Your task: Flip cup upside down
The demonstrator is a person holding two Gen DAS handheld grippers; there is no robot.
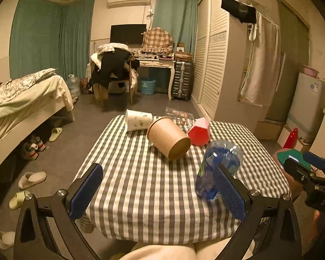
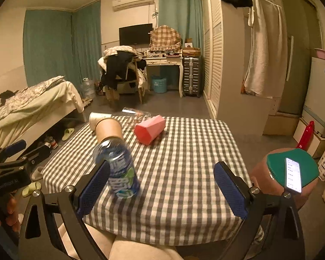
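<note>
A brown paper cup (image 1: 169,137) lies on its side on the checked tablecloth (image 1: 140,184), its base toward me; it also shows in the right wrist view (image 2: 109,130). A red faceted cup (image 1: 199,131) (image 2: 149,129) lies on its side beside it. A white patterned cup (image 1: 138,120) (image 2: 97,118) lies at the far edge. A clear glass (image 1: 179,114) lies behind them. My left gripper (image 1: 160,190) is open and empty over the near table edge. My right gripper (image 2: 162,188) is open and empty, also near the front edge.
A blue-labelled plastic bottle (image 1: 218,169) (image 2: 119,169) stands tilted on the near part of the table, by my left gripper's right finger. A stool with a green pad and a phone (image 2: 292,173) stands to the right. A bed (image 1: 21,108) is on the left.
</note>
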